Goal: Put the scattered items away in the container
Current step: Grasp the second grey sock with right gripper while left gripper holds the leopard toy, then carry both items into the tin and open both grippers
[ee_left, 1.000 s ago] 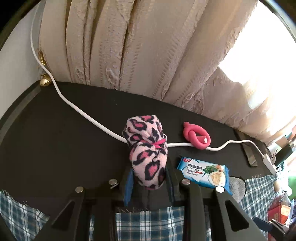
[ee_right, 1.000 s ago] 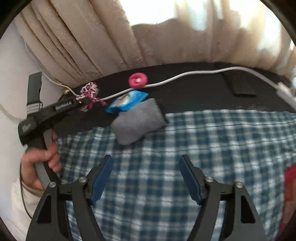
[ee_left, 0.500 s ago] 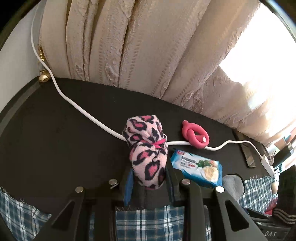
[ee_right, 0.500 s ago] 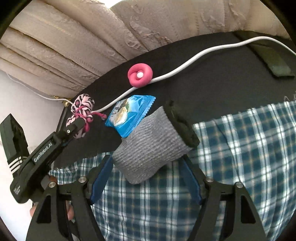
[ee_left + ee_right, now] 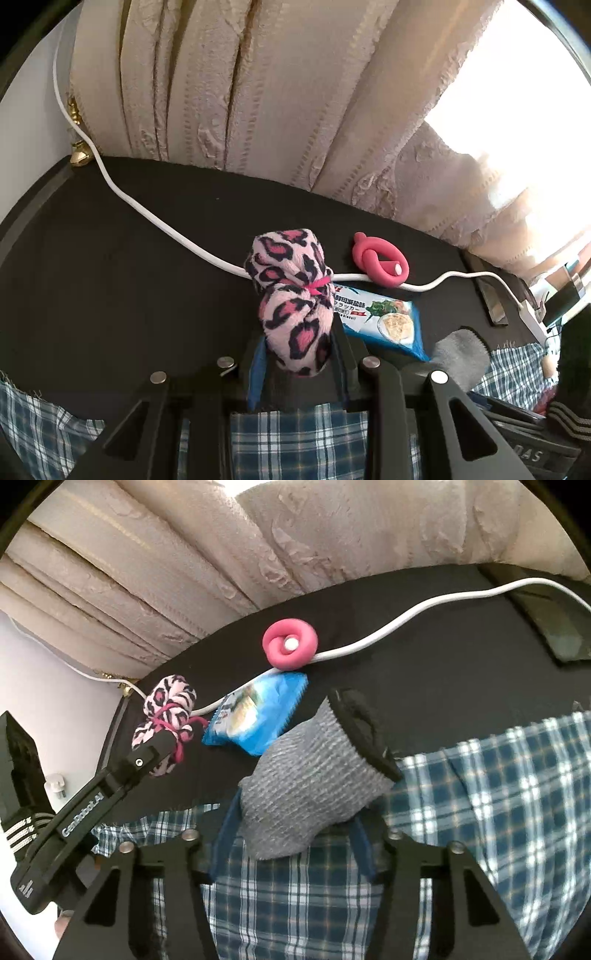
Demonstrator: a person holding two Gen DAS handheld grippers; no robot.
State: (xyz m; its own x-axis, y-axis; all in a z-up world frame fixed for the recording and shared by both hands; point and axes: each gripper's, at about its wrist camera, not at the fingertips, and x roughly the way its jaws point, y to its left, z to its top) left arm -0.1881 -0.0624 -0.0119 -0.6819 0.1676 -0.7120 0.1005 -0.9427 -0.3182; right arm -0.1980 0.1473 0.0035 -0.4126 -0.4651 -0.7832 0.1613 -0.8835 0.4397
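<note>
Left hand-held gripper (image 5: 297,354) clamped on leopard sock bundle (image 5: 291,299); right hand-held gripper (image 5: 291,834) clamped on grey sock (image 5: 306,775).

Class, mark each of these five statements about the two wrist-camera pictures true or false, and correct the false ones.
1. The left gripper is closed on a pink leopard-print sock bundle. True.
2. The right gripper is wide open with nothing between its fingers. False: a rolled grey sock with a black cuff sits between its closing fingers.
3. The blue cracker packet lies on the dark tabletop. True.
4. The white cable runs over the checked cloth. False: it runs across the dark tabletop, passing the pink coiled ring.
5. The pink coiled ring is held by a gripper. False: it lies free on the tabletop.
</note>
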